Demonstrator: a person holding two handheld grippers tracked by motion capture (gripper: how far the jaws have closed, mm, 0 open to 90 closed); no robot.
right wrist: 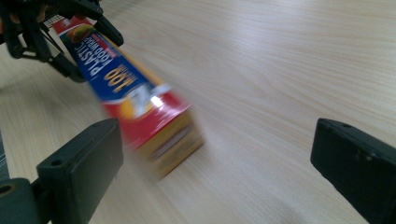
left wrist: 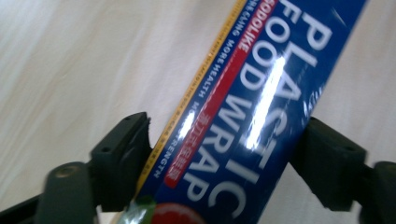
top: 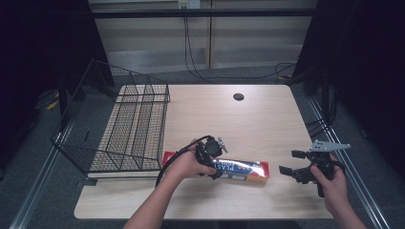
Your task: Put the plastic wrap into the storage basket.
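A long plastic wrap box (top: 243, 170), blue on top with red and yellow ends, lies flat on the light wooden table (top: 248, 124) near its front edge. My left gripper (top: 215, 162) reaches down over the box's left part. In the left gripper view, the box (left wrist: 261, 93) runs between the jaws of the left gripper (left wrist: 226, 154), and both pads press its sides. My right gripper (top: 290, 161) hovers open just right of the box's right end. In the right gripper view, the right gripper (right wrist: 215, 158) faces the blurred box end (right wrist: 159, 121), with the left gripper (right wrist: 88, 49) farther back.
A black wire basket (top: 133, 124) stands on the table's left part, close behind the box's left end. A round cable hole (top: 238, 97) sits at the table's far middle. Cables (top: 200, 71) run on the floor behind.
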